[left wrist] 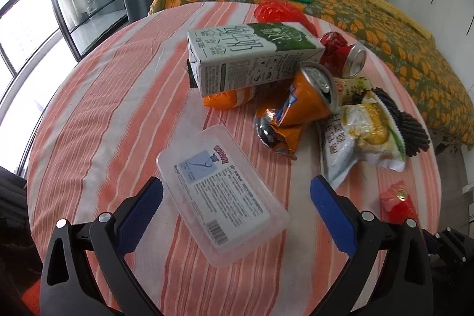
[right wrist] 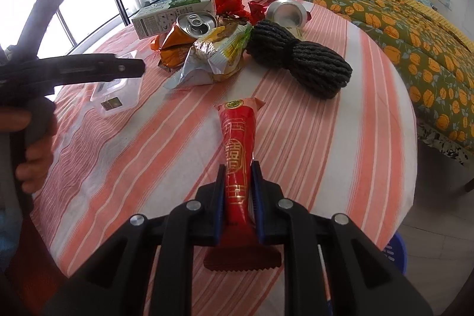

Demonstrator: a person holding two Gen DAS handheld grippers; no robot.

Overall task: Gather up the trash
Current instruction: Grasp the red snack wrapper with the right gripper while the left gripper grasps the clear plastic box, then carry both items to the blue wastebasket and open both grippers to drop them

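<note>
The right hand-held gripper (right wrist: 238, 168) is pinching a red wrapper (right wrist: 239, 144) low over the striped surface (right wrist: 326, 123), seemingly for collection; the left hand-held gripper (left wrist: 237, 191) is hovering wide over a clear plastic box (left wrist: 222, 191).

A red wrapper (right wrist: 238, 156) with gold print lies lengthwise between the closed fingers (right wrist: 219, 191), its far end splayed on the striped desk (right wrist: 311, 144). Beyond it, trash is heaped: a green-and-white carton (left wrist: 251, 58) on its side atop an orange packet (left wrist: 228, 99), a crushed orange can (left wrist: 308, 99), a crumpled red can (left wrist: 343, 55), a yellow-and-white pouch (left wrist: 361, 138) and a red bag (left wrist: 275, 11). A clear plastic box (left wrist: 222, 194) lies flat, label up, apart from the heap.
</note>
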